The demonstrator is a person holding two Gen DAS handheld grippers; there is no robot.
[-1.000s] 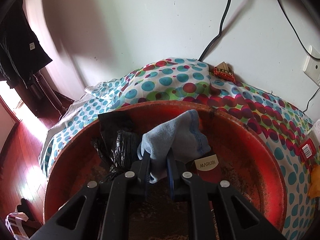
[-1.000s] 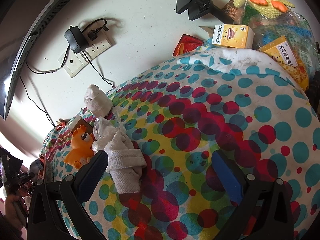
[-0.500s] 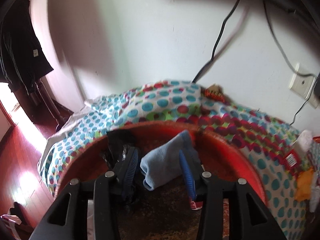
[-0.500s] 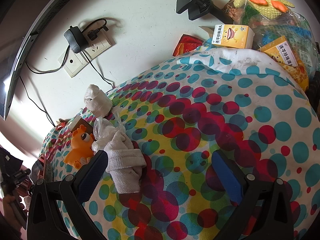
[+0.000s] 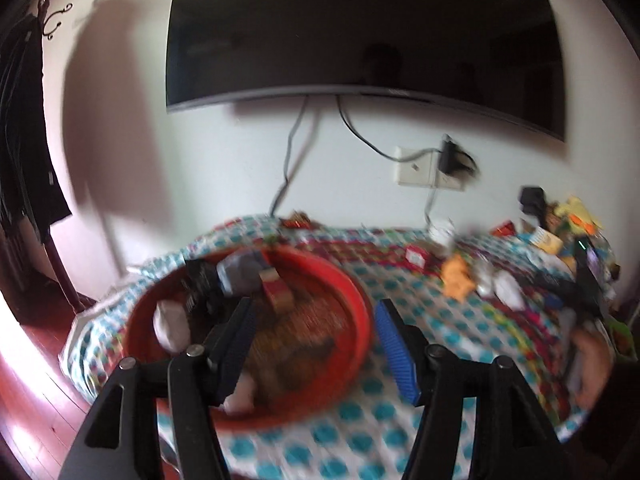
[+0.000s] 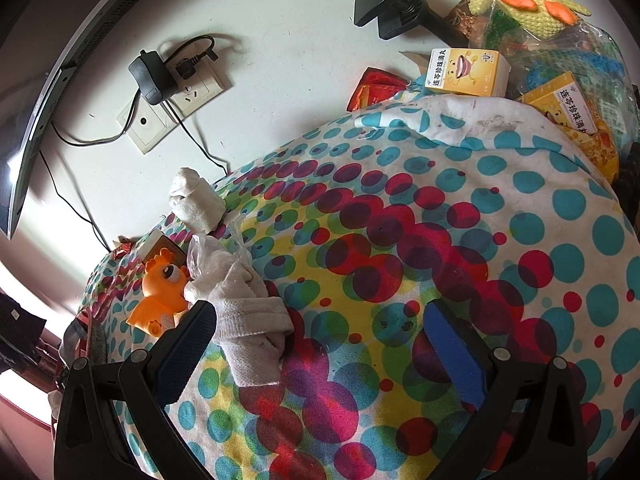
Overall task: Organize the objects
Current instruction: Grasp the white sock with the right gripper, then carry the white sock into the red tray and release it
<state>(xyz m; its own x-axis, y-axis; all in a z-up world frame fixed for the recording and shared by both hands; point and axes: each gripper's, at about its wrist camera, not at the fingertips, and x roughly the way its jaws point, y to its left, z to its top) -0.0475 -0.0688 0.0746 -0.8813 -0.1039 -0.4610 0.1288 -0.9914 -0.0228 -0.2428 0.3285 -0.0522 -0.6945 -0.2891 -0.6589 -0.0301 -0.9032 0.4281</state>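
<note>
Open cloth (image 6: 400, 248) ahead of right claw (image 6: 320, 344); white sock (image 6: 248, 328) crowds its left finger.

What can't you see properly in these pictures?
- Left wrist view: motion blur smears the things inside the red basin.
- Right wrist view: the orange toy is partly behind the white sock.
- Right wrist view: the second yellow box is cut off by clutter.

Wall TV (image 5: 360, 32), socket w/ charger (image 6: 154, 76), dotted cloth (image 6: 440, 240), coat rack (image 5: 24, 128)

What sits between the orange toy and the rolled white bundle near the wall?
In the right wrist view, a clear plastic bag lies between the orange toy and the rolled white bundle.
</note>
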